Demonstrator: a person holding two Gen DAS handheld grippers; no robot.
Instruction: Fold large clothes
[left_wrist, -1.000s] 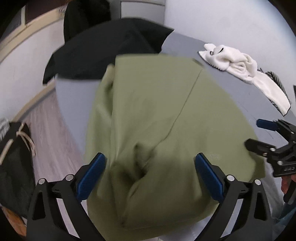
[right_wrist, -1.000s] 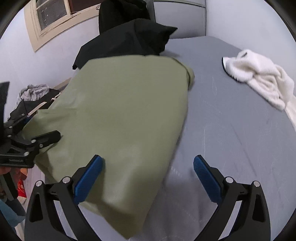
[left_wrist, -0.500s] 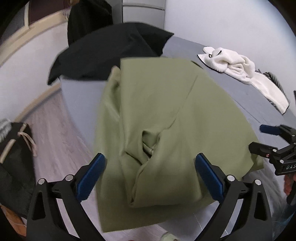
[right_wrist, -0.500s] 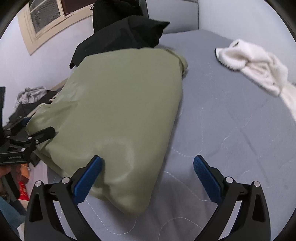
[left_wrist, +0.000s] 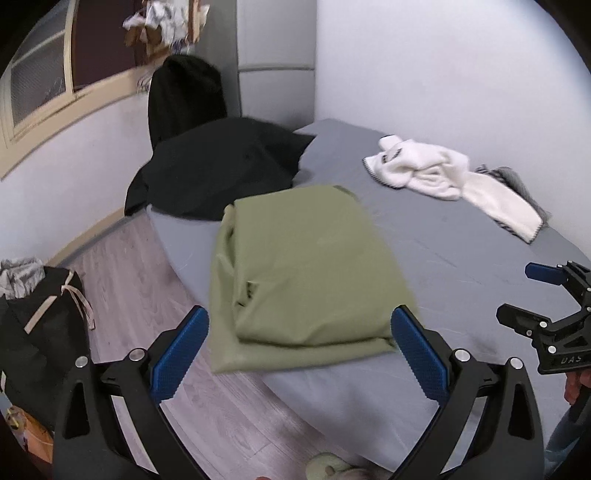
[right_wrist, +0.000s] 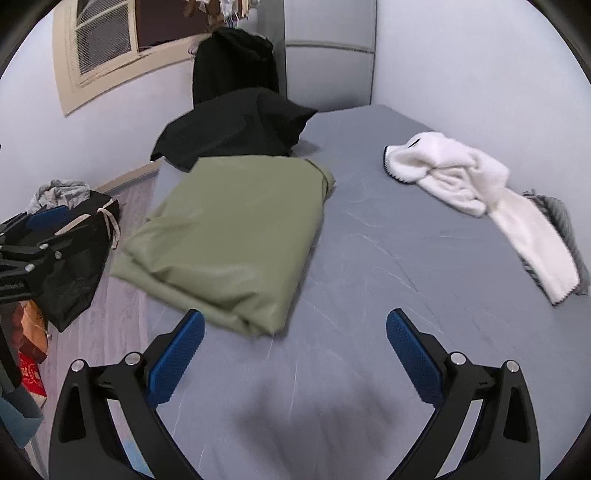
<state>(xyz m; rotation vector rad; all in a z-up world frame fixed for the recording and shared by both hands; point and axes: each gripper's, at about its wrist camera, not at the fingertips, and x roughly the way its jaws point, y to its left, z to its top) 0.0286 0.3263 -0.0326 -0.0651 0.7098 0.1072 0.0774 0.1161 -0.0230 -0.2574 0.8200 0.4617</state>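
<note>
Left wrist view: our left gripper (left_wrist: 295, 347) is spread wide with nothing between the blue pads, and it now sits pulled back from the olive-green garment (left_wrist: 306, 273) — half a second ago that cloth filled most of the space between its fingers. Our right gripper (right_wrist: 291, 347) is spread and empty too, hovering over bare grey bed sheet (right_wrist: 388, 258); a second ago its left pad overlapped the cloth's edge.

The garment lies as a folded, layered rectangle at the bed's left edge, one lower flap hanging slightly over the side towards the wooden floor (left_wrist: 122, 258). Its far end touches or overlaps the black garment (left_wrist: 221, 166) — we can't tell which.

Our read: both grippers have released and backed off, so this fold looks finished or nearly so. The overhanging flap and the uneven layers on the floor side may want a tidy. The white fleece garment (right_wrist: 469, 192) lies crumpled well apart on the right — likely the next piece.
</note>
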